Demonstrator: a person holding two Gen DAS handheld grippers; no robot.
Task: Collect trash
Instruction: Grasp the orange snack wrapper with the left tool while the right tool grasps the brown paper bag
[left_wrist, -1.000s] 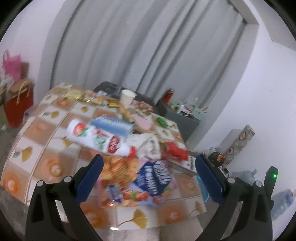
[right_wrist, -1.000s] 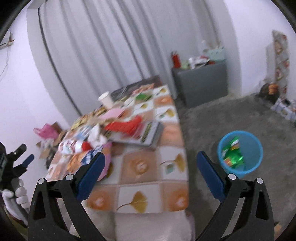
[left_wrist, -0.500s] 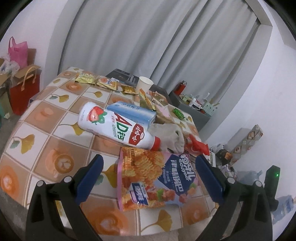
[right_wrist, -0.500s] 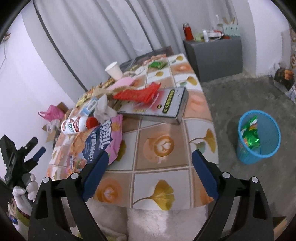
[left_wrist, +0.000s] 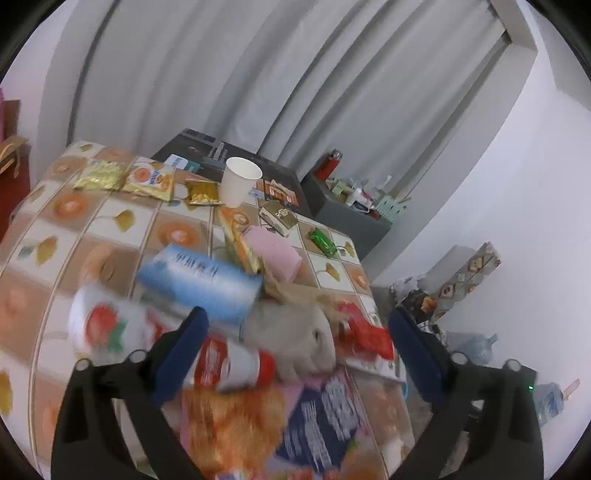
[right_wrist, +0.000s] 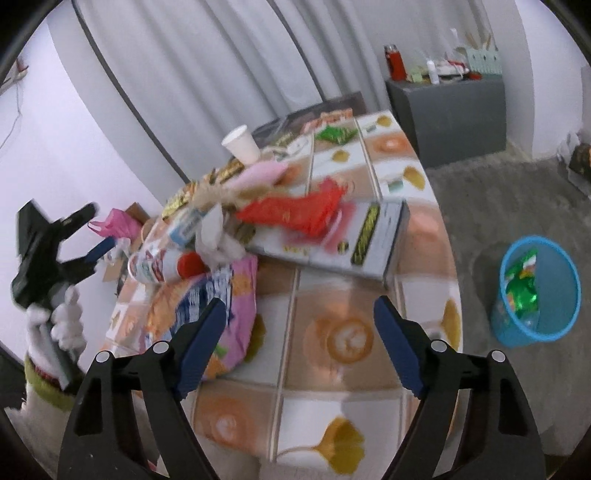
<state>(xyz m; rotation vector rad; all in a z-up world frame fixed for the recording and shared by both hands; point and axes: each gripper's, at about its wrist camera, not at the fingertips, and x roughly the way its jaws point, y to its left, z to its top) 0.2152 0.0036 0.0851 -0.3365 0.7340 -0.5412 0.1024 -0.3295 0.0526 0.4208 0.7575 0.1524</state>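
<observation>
Left gripper (left_wrist: 295, 354): jaws apart and closing, nothing pressed; in the gap, low centre of its frame, lie the bottle (left_wrist: 166, 350), a crumpled tissue (left_wrist: 295, 336) and the chip bag (left_wrist: 266, 421), all blurred, on the tiled table (left_wrist: 74, 229). Right gripper (right_wrist: 299, 343): jaws apart and closing over bare tabletop, with the chip bag just beside its left finger. Red wrapper (right_wrist: 295, 212) sits on the flat box (right_wrist: 351, 243) mid-frame; blue bin (right_wrist: 537, 295) stands on the floor at right, green wrapper (right_wrist: 521, 288) inside.

Piled at the table's (right_wrist: 369, 369) left: snack bag (right_wrist: 207, 306) nearest, bottle (right_wrist: 162, 264) behind it, carton (right_wrist: 184, 225) beyond. Farther back, a paper cup (right_wrist: 242, 144). On the floor, right of the table, a bin (right_wrist: 537, 295).
</observation>
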